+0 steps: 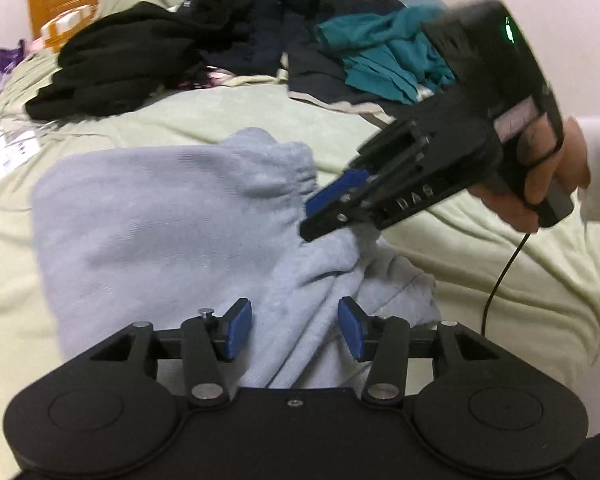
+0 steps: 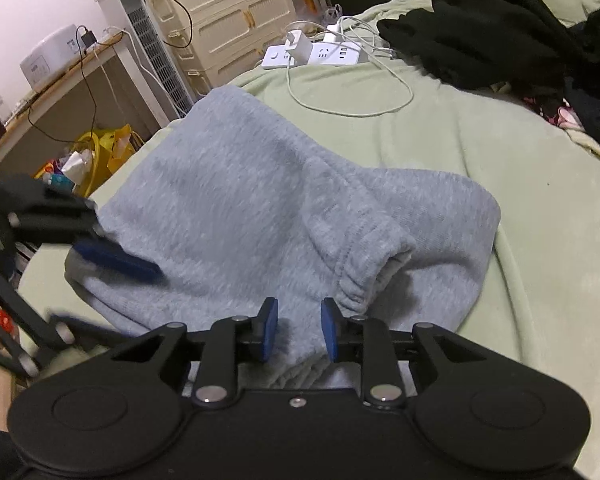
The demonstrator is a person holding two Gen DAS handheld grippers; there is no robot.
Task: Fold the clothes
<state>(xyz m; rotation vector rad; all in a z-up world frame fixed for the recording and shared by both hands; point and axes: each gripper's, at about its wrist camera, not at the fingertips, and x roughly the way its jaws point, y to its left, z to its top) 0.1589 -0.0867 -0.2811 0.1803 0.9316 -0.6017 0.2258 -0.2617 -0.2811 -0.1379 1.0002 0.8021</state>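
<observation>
A light grey-blue fleece garment (image 1: 160, 216) with an elastic hem lies folded on the pale green bedspread (image 1: 228, 120); it also fills the right wrist view (image 2: 236, 200). My left gripper (image 1: 295, 330) is open, its blue pads either side of a fold of the garment's near edge. My right gripper (image 2: 299, 330) is open just above the cloth near the gathered hem (image 2: 364, 276). In the left wrist view the right gripper (image 1: 324, 216) hovers over the garment's right side, held by a hand. The left gripper (image 2: 112, 260) shows blurred at the garment's left edge.
A heap of black (image 1: 112, 68), navy and teal clothes (image 1: 384, 56) lies at the far side of the bed. A white power strip with cables (image 2: 312, 54) sits on the bedspread. Drawers (image 2: 236, 8), a fan heater and a desk stand beyond the bed edge.
</observation>
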